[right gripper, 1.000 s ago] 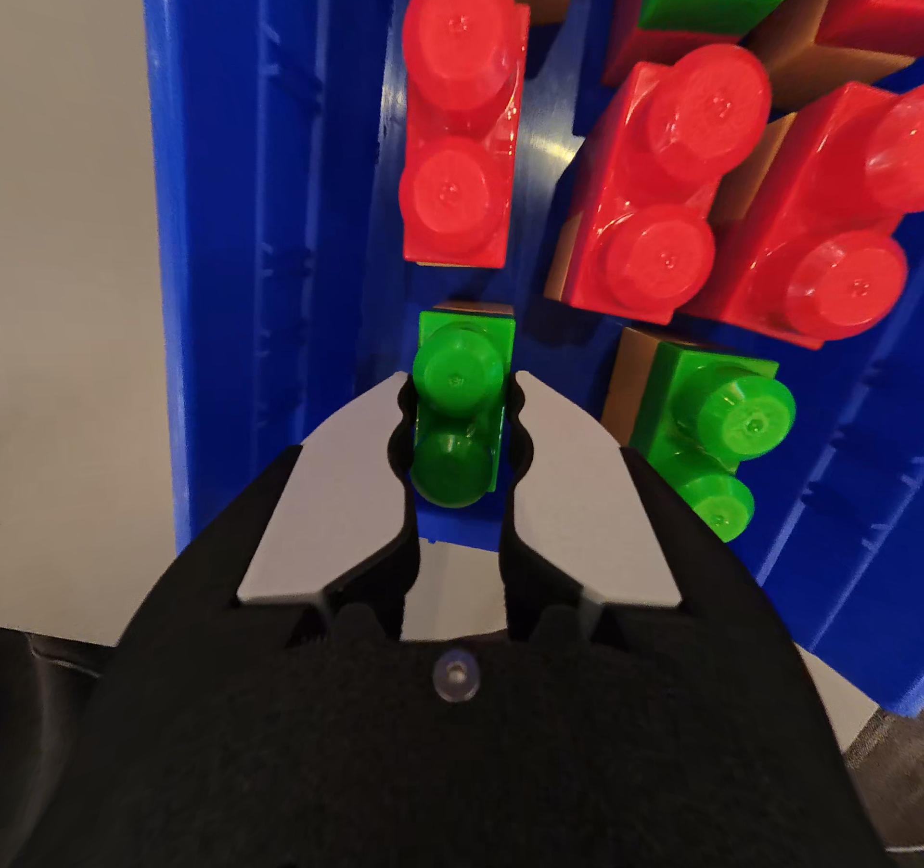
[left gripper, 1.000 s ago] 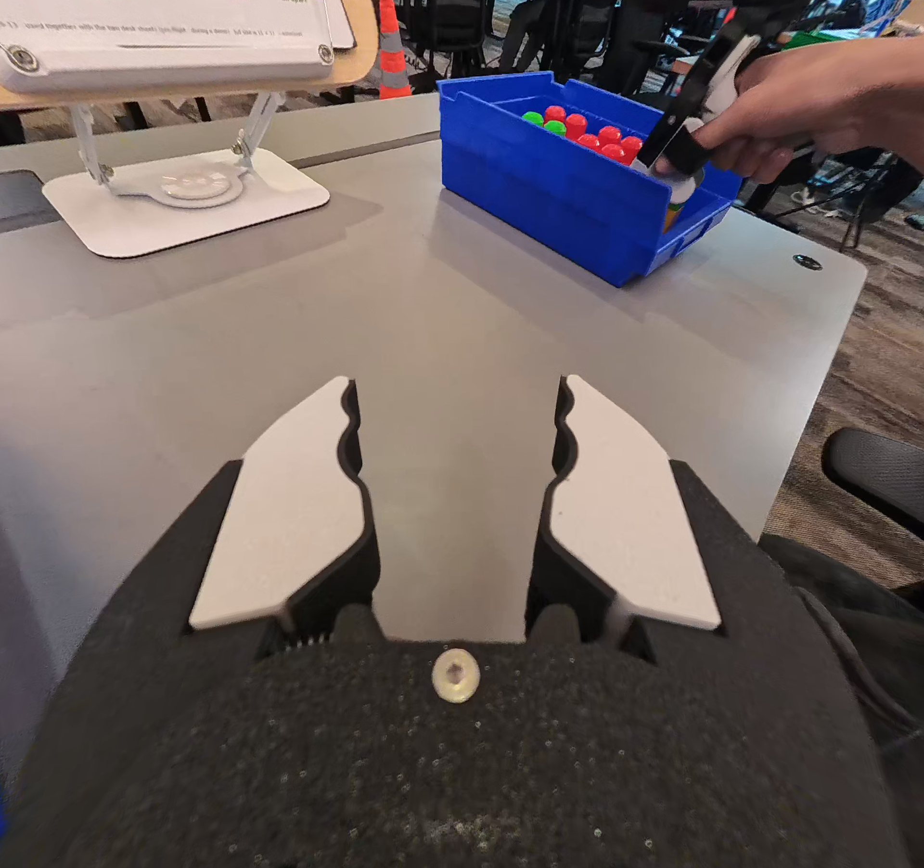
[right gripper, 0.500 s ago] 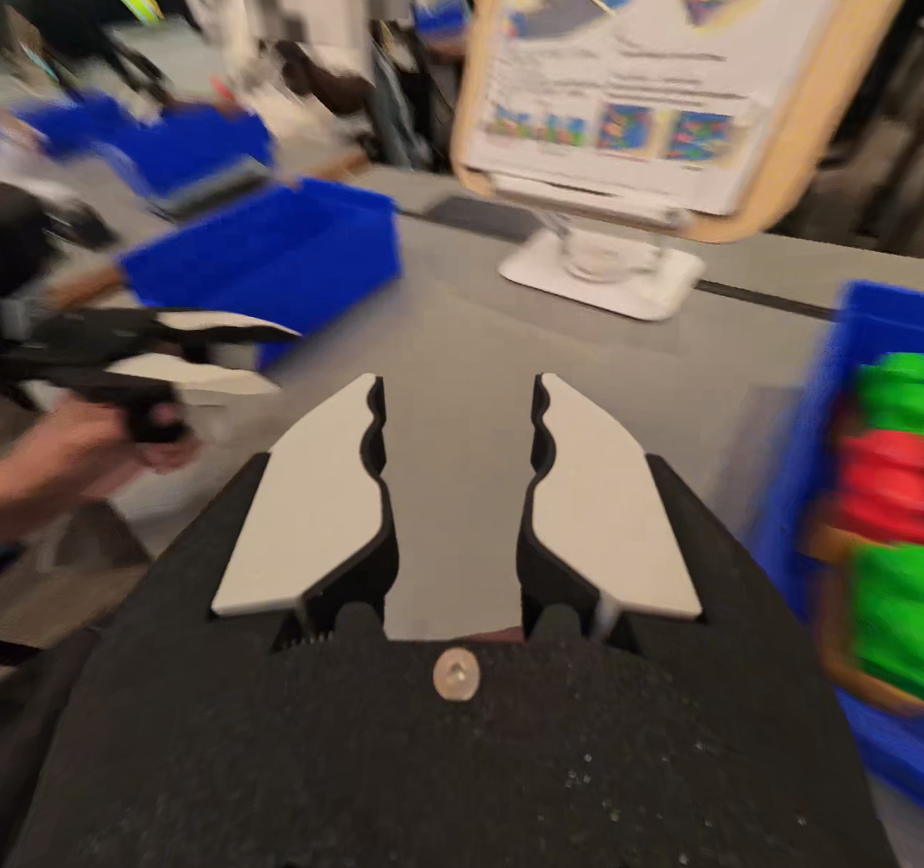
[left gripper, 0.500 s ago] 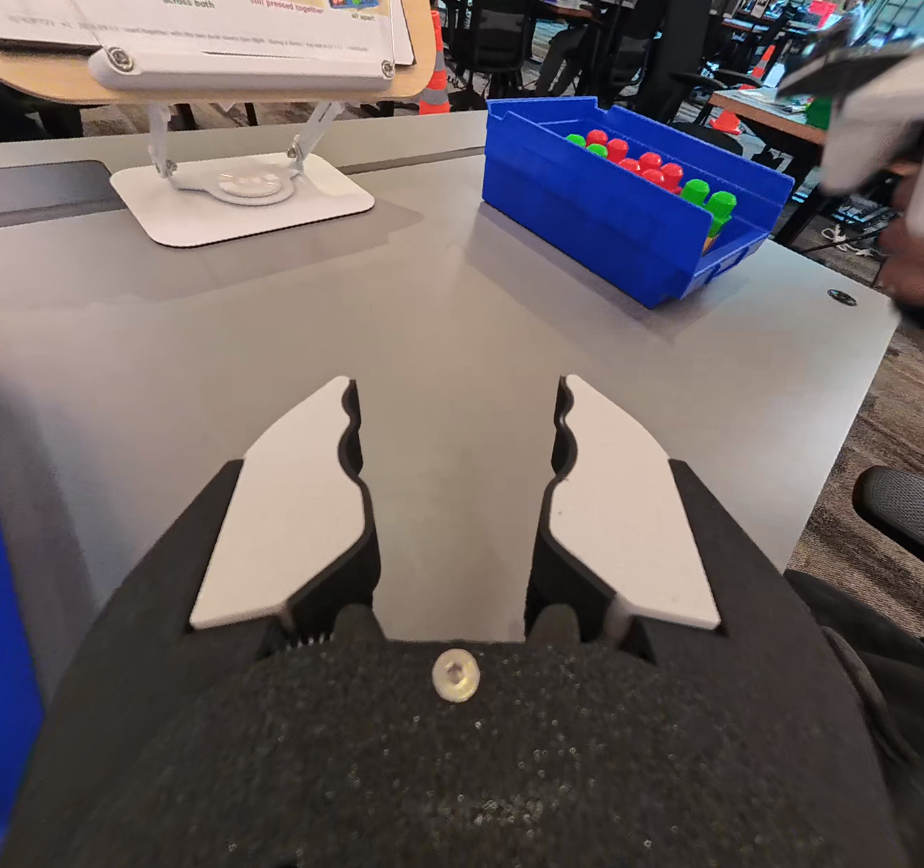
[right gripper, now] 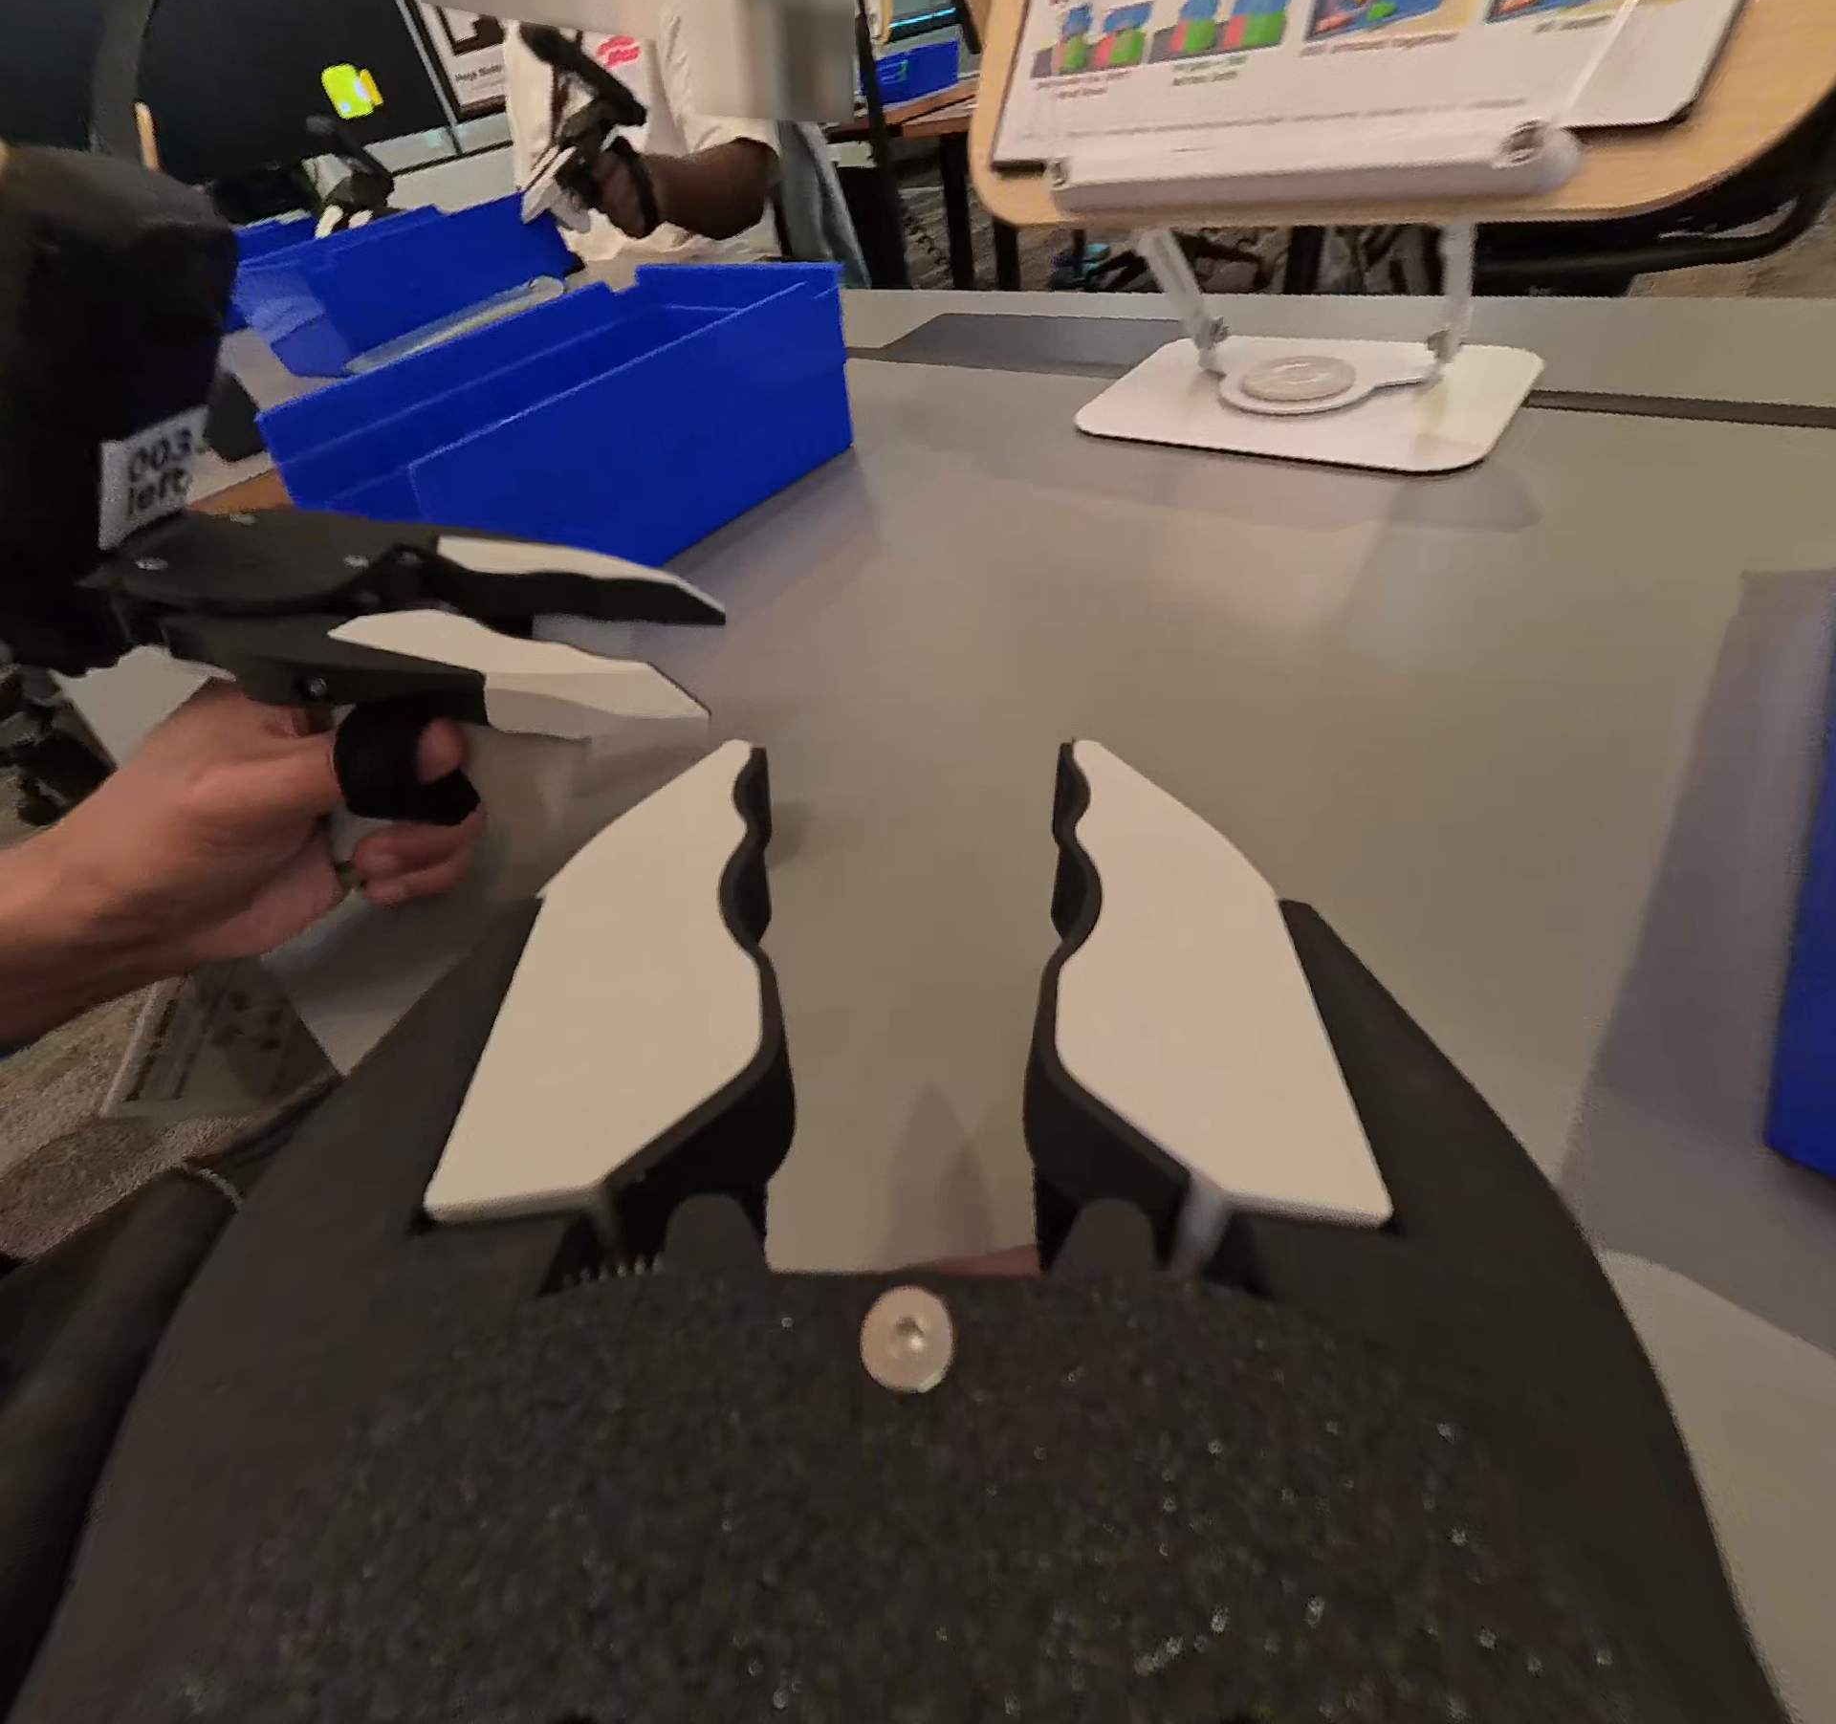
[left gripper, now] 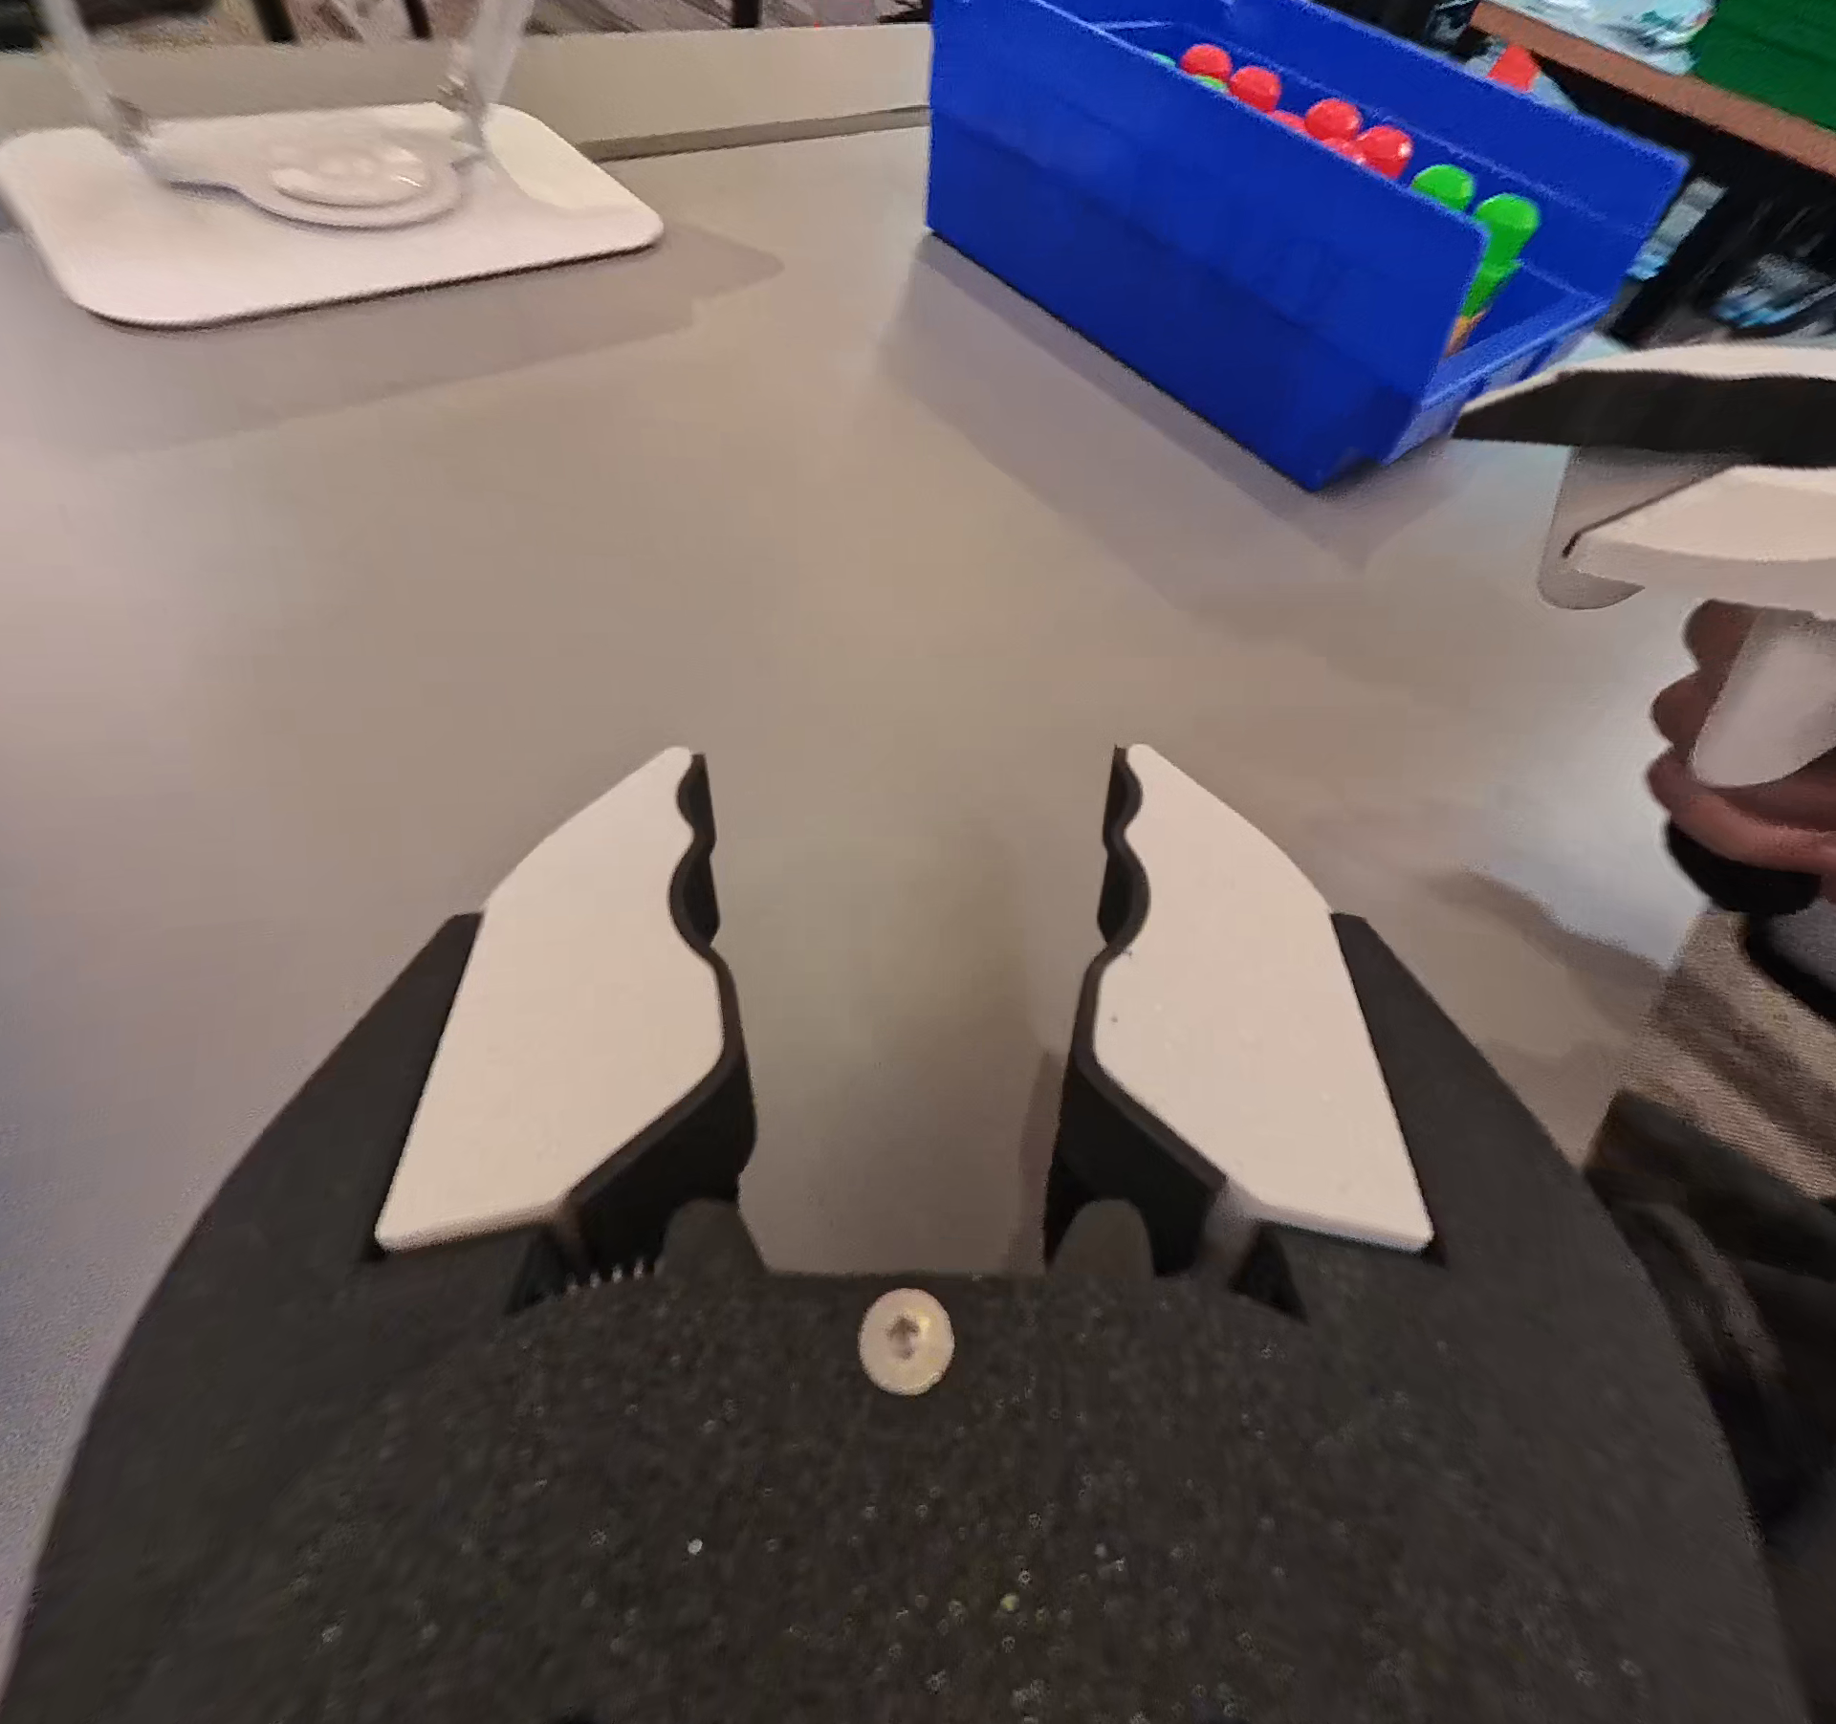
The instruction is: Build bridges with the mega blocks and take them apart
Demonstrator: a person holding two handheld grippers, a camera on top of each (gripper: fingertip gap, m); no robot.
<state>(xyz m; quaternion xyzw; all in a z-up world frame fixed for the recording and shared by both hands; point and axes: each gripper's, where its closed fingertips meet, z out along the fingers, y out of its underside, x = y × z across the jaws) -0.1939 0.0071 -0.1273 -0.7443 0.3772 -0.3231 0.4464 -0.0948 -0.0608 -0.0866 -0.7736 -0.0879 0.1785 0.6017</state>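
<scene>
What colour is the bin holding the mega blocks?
Blue. The bin shows best in the left wrist view, with red and green blocks inside.

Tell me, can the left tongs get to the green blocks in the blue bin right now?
Probably yes. The left tongs are open and empty, and only bare grey table lies between them and the blue bin. The green blocks poke up above its wall, so coming in from above looks easiest.

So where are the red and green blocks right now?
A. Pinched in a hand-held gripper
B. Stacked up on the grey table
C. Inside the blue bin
C: the left wrist view shows the red and green blocks sitting inside the blue bin, while both hand-held grippers are open and empty.
</scene>
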